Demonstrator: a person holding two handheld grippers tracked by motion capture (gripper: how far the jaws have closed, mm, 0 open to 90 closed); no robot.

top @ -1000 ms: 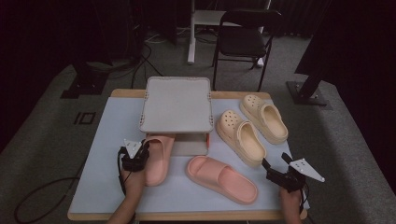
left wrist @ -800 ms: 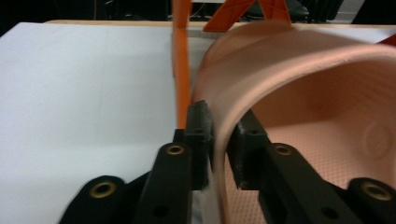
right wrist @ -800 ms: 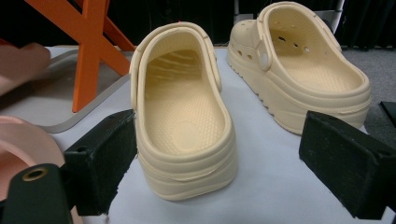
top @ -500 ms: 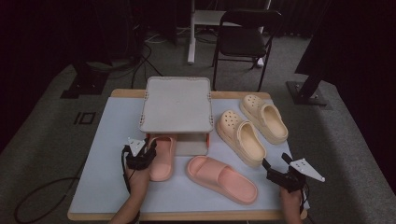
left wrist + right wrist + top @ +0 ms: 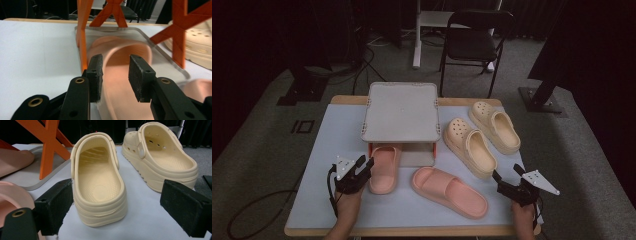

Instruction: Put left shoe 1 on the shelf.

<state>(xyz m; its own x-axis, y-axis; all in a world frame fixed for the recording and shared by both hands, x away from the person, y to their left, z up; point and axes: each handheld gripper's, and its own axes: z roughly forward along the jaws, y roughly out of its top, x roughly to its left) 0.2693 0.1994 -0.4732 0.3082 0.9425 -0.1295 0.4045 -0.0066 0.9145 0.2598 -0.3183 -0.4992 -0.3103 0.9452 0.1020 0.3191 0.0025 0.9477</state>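
A pink slide (image 5: 384, 169) lies with its toe under a grey rack (image 5: 401, 110) on orange legs (image 5: 82, 37). My left gripper (image 5: 365, 161) is at the slide's heel on its left side. Its jaws have just been opening and now stand apart over the sole (image 5: 117, 75), with the pads off it. A second pink slide (image 5: 449, 192) lies slantwise in front of the rack. My right gripper (image 5: 506, 172) is wide open near the table's right front. It faces the heel of the nearer yellow clog (image 5: 98, 182) with a gap between them.
The other yellow clog (image 5: 494, 125) lies beside the first at the right rear. The white table (image 5: 337, 130) has bare room left of the rack. A black chair (image 5: 474, 40) and a stand base stand on the floor behind.
My left gripper has let go of the pink slide and drawn back a little toward the person. The right gripper has kept still.
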